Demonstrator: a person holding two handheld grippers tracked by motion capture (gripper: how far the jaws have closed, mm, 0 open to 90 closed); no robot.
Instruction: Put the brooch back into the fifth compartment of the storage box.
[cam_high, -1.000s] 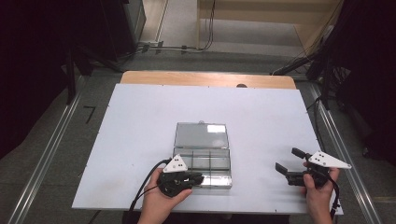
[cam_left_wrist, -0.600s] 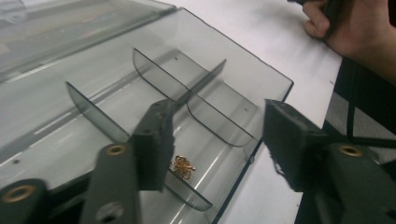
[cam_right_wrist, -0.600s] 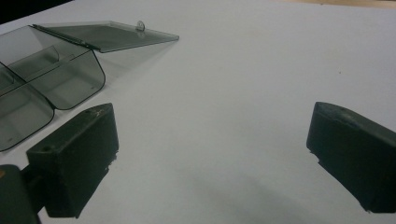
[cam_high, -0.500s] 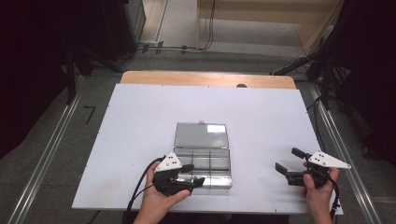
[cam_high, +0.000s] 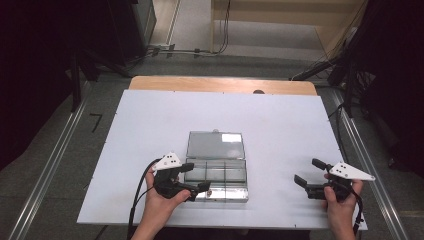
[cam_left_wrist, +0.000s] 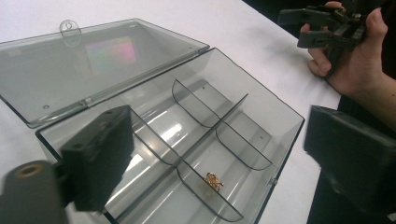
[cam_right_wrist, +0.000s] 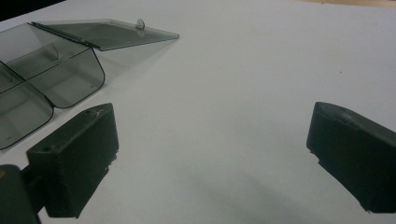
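A clear grey compartment box (cam_high: 218, 175) lies open at the table's front centre, its lid (cam_high: 216, 145) laid flat behind it. A small gold-coloured piece (cam_left_wrist: 214, 181) rests in one near compartment of the box (cam_left_wrist: 243, 116). My left gripper (cam_high: 196, 177) hovers at the box's front left corner. Its jaws have just been opening and now stand wide, with nothing gripped between them (cam_left_wrist: 217, 149). My right gripper (cam_high: 310, 173) is held over bare table to the right of the box, open and empty (cam_right_wrist: 210, 154).
The white table (cam_high: 280, 120) has free room behind and on both sides of the box. Its wooden far edge (cam_high: 220, 84) borders a grey floor with cables. The other hand with its gripper (cam_left_wrist: 329, 25) shows at the top right of the left gripper view.
The left gripper has drawn back to the left from the box's front and lifted a little, and its jaws have spread apart. The right gripper has stayed put.
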